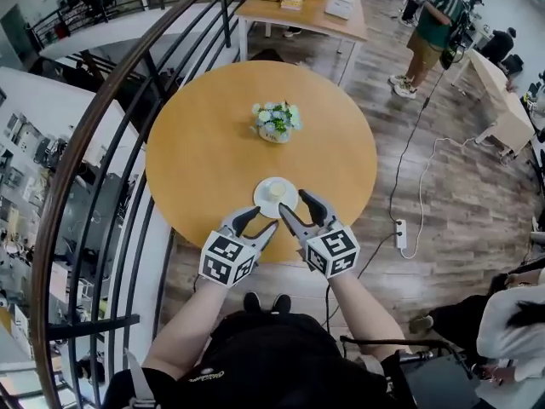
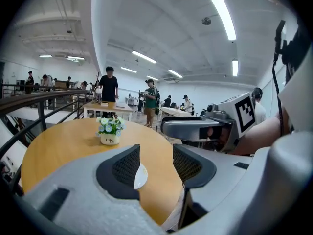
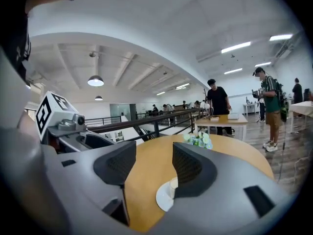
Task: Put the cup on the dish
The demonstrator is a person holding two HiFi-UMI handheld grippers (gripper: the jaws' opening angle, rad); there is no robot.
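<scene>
One cup (image 1: 277,190) on one dish (image 1: 263,202), with two empty grippers beside it.
One round table (image 1: 196,160) holds three things: the dish at its 6 o'clock edge, the cup upright on the dish's middle, and one pot of flowers (image 1: 275,122) well apart from them toward 12 o'clock, just past the table's centre. The left gripper (image 1: 265,217) sits at the dish's 7 o'clock, tips just beside the rim, its two jaws moderately apart with only bare tabletop between them. The right gripper (image 1: 291,199) sits at the dish's 4 o'clock, its two jaws likewise apart and holding nothing; in its own view the cup and dish show past the right-hand jaw, not between the pair. One power strip (image 1: 400,233) lies on the floor at the table's 4 o'clock.
</scene>
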